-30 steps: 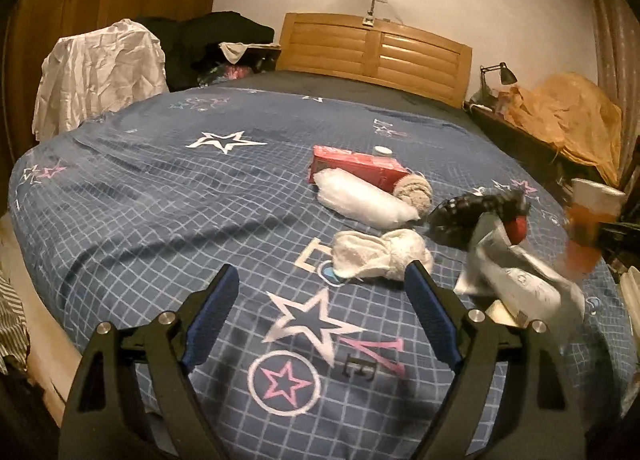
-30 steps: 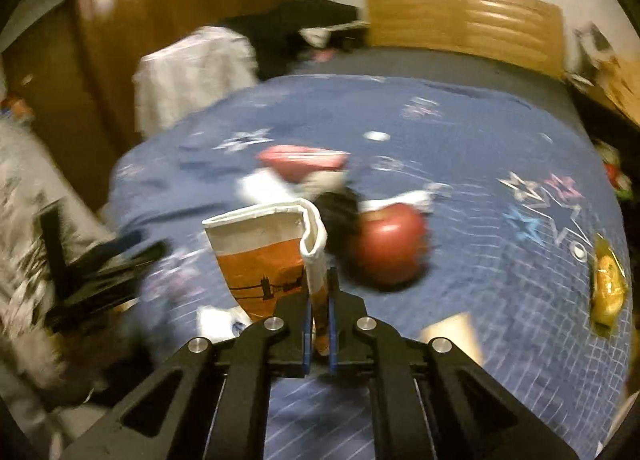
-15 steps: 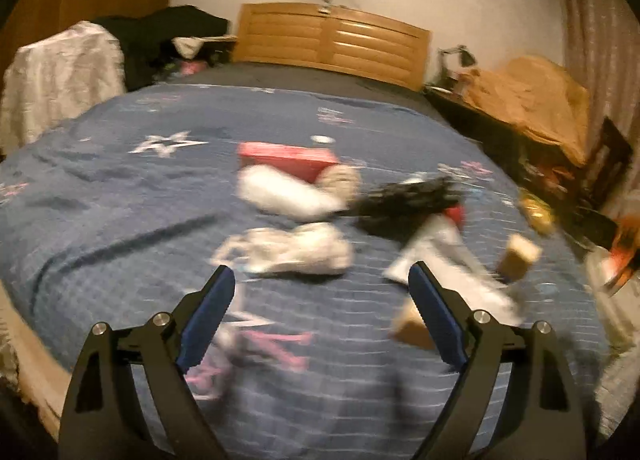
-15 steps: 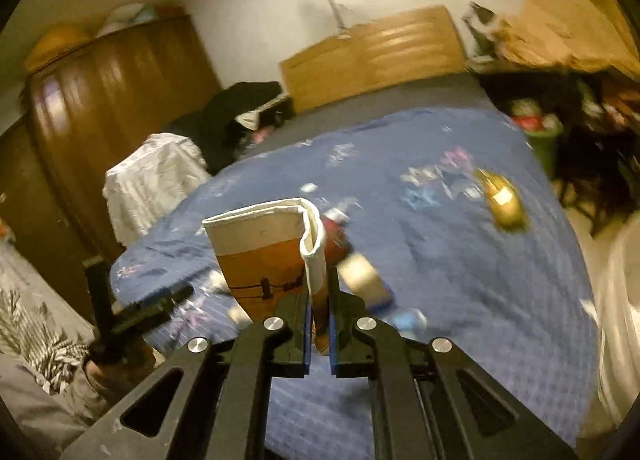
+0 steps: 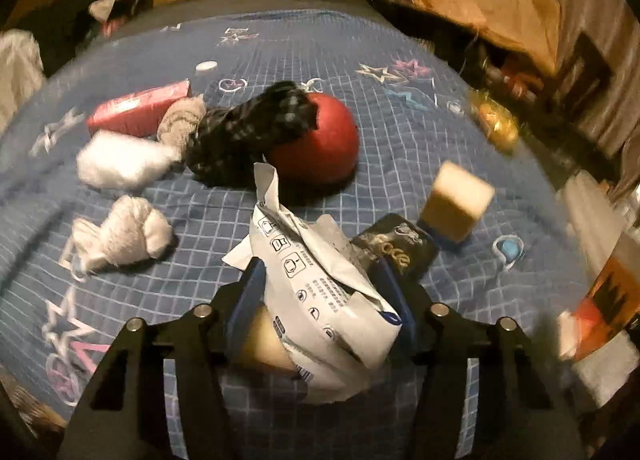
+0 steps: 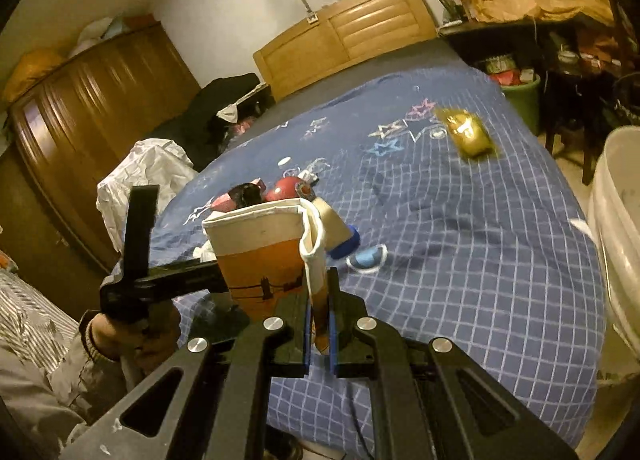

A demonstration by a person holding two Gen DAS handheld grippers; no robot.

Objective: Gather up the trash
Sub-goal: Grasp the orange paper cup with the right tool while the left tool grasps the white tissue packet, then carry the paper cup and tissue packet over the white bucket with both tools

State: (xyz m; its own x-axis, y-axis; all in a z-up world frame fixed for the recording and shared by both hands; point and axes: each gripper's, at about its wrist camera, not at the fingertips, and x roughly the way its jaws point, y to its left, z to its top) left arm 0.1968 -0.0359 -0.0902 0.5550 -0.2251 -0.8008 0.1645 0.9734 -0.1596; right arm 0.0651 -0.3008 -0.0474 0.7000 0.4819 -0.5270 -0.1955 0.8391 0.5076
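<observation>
LEFT: left gripper (image 5: 320, 292) jaws just closing around crumpled white printed wrapper (image 5: 316, 280) | RIGHT: right gripper (image 6: 319, 334) clenched on flattened orange-and-white paper cup (image 6: 266, 252) | LEFT TO DO: white tissue wads (image 5: 120, 236), gold packet (image 6: 468, 133) ahead on blue checked bedspread (image 6: 460, 260); neither load binned yet.

both wrist views over bed (image 5: 400, 71)

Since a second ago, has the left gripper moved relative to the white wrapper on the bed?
Yes. The left gripper has moved forward and rightward across the blue bedspread to the white wrapper, its jaws closing around it.
</observation>
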